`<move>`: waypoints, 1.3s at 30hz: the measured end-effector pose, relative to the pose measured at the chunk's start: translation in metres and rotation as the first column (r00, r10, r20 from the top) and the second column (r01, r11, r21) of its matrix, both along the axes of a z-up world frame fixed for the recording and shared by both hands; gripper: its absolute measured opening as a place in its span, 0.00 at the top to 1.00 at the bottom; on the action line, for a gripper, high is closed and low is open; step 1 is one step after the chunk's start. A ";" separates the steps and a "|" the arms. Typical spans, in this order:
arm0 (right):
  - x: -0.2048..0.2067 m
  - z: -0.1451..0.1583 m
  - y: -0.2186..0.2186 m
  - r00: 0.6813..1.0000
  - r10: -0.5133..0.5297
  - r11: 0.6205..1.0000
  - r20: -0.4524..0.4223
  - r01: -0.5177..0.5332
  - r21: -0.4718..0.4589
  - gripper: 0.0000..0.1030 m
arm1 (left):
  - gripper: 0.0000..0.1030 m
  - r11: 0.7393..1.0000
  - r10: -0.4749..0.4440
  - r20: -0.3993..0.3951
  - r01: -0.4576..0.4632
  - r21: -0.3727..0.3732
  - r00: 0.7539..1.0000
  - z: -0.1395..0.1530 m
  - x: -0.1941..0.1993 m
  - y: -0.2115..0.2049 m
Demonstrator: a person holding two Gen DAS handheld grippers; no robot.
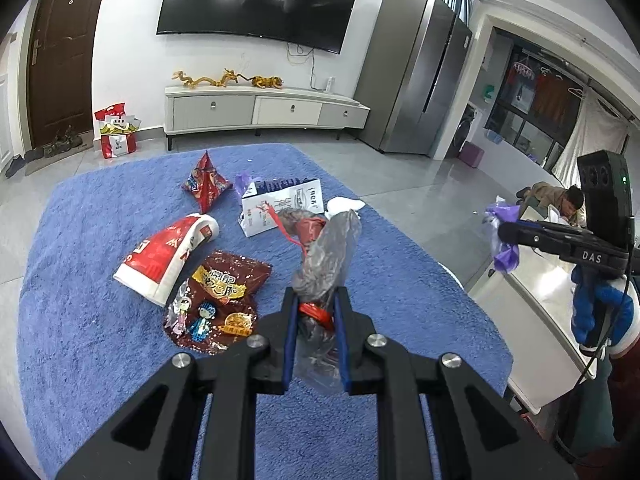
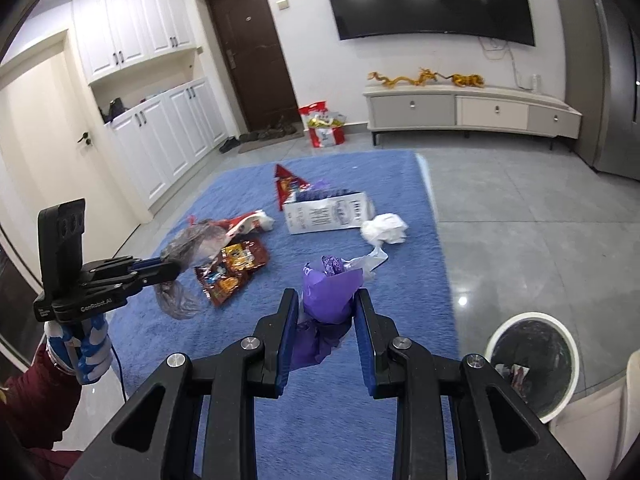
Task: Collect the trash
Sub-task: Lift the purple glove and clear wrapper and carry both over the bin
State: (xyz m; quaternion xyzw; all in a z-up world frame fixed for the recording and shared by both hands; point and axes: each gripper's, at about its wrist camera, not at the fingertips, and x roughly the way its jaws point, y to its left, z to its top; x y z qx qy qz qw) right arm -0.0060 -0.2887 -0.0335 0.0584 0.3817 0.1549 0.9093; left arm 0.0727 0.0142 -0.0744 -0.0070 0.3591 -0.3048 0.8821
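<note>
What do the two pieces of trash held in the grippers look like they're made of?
Left gripper: the clear bag looks like thin plastic film, greyish, see-through and crinkled, with something red inside. Right gripper: the purple wrapper seems thin plastic too, opaque and crumpled, with a slight sheen; paper cannot be ruled out.

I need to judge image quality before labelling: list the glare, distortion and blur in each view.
Left wrist view: fisheye bends the walls, dark vignette in the corners, ceiling lights mirrored in the TV, trash on the blue rug sharp. Right wrist view: same curvature, lamp glare on the glossy floor tiles, slight softness around the white crumpled paper.
</note>
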 end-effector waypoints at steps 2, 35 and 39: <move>-0.001 -0.001 -0.012 1.000 -0.023 1.000 0.004 0.023 0.005 0.73 | 0.84 1.000 -0.003 -0.004 0.003 0.000 1.000 0.000 0.002 -0.004; -0.040 -0.043 -0.153 0.955 -0.296 0.952 -0.030 0.297 0.079 0.73 | 0.84 0.968 -0.214 0.030 0.207 0.142 0.976 0.026 0.031 -0.177; -0.039 -0.051 -0.170 0.945 -0.325 0.941 -0.040 0.328 0.087 0.73 | 0.84 0.958 -0.243 0.029 0.235 0.165 0.970 0.026 0.036 -0.210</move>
